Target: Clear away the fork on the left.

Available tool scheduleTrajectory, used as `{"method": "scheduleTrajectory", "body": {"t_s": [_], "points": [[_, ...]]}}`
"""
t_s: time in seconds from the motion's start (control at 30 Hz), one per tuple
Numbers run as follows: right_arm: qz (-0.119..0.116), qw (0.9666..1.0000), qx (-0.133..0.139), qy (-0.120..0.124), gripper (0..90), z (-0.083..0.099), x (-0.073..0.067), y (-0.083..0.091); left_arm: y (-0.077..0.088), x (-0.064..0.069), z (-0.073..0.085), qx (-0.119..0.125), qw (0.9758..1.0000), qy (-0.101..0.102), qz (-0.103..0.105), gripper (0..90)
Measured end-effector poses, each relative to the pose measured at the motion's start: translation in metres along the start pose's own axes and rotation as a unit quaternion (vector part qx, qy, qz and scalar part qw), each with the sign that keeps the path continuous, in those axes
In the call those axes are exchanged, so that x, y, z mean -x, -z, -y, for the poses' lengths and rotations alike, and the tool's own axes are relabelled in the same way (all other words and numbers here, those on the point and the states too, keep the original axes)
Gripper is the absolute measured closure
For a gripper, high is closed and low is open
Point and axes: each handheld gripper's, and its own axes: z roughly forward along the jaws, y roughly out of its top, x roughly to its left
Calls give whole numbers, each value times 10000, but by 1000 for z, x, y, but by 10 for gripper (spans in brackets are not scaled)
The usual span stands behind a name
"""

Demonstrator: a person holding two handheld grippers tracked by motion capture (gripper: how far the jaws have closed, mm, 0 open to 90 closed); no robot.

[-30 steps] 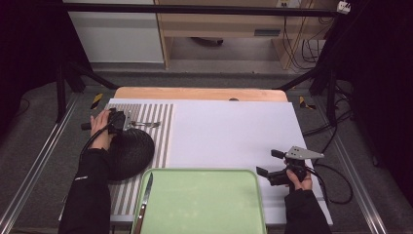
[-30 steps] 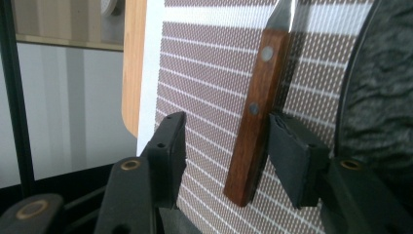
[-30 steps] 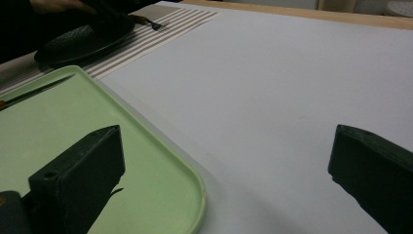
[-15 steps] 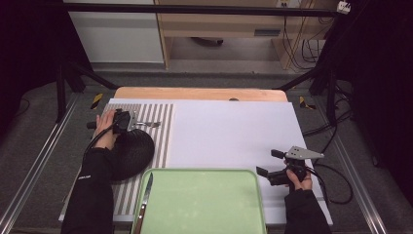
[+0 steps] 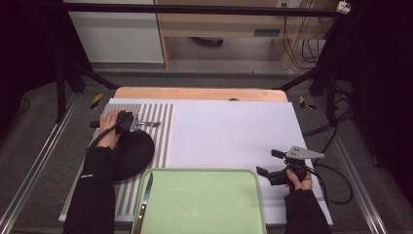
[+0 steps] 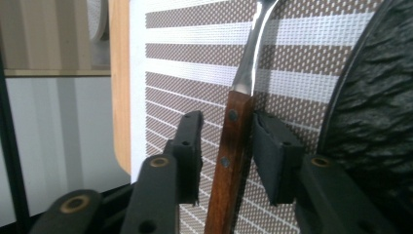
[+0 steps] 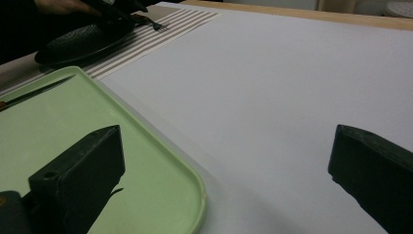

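Grasp step: the left gripper (image 6: 225, 161), jaws apart, straddles the wooden handle of the fork (image 6: 233, 146) lying on the striped mat (image 6: 185, 63), nearer its right jaw; next, close squarely; the right gripper (image 7: 229, 180) rests open

No readable text, label, brand, number or sign appears on anything in these views.

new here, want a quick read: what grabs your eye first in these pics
The pale green tray at the near edge, a knife lying along its left side. Then the left tool, jaws astride a wooden-handled fork on the striped mat, beside a black plate.
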Motion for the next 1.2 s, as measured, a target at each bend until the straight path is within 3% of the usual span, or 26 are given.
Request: {"method": "scheduleTrajectory", "body": {"t_s": [0.07,0.13,0.43,0.6,0.77,1.2], "points": [[-2,10000,-2,-2,4,0,0,0,-1,-1,-2,-12,10000,-91,12,731],[-4,10000,6,0,4,0,0,0,-2,0,-3,-4,10000,-56,23,735],[-3,10000,-3,3,4,0,0,-1,-3,0,-3,17,9997,-251,45,749],[-7,10000,-3,-4,4,0,0,0,-2,1,-8,-195,9984,-531,-20,765],[3,10000,-6,2,4,0,0,-1,-2,1,-9,-161,9988,-462,26,767],[15,10000,19,2,4,0,0,0,14,0,-6,-173,9995,-236,-90,767]]}}
